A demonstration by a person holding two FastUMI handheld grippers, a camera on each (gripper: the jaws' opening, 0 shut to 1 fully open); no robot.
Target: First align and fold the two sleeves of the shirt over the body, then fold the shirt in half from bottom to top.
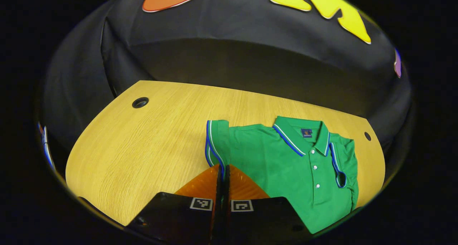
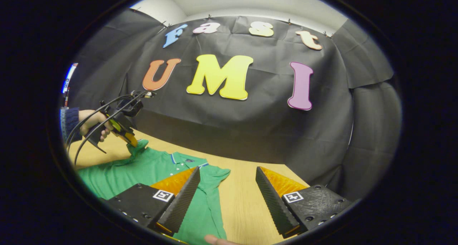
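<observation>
**Sleeve folds under way: one sleeve over the body, the other pinched and lifted**

Object: a green short-sleeved polo shirt with blue-and-white trimmed collar and cuffs point(image 1: 286, 166) lies face up on the light wood-grain tabletop point(image 1: 150, 144), collar toward the far edge and the black cloth booth wall point(image 1: 250, 66), hem toward the near side. A round cable hole point(image 1: 140, 102) sits in the far left of the tabletop, well apart from the shirt.

Left gripper view: the left hand-held gripper point(image 1: 222, 169) has its two fingers pressed together with no gap between them, and the trimmed cuff of the shirt's left sleeve point(image 1: 214, 141) runs into their tips. Judged closed on the sleeve cuff. On the shirt's right side, the right sleeve point(image 1: 341, 162) lies turned inward over the body, its trimmed cuff beside the button placket. That fold looks done.

Right gripper view: the right hand-held gripper point(image 2: 225, 187) hangs above the tabletop with its fingers spread wide, nothing between them; one finger is over the near shirt fabric, the other over bare wood. Farther off at the left, a hand point(image 2: 93, 125) holds the other hand-held gripper, with a peak of green fabric raised at its tip, clear of the tabletop.

Status (judgement):
- First sleeve fold: complete.
- Second sleeve fold: in progress; cuff gripped and lifted, not yet laid over the body or aligned with the first.
- Bottom-to-top half fold: not begun; the body lies at full length.

Roughly a third done.
</observation>
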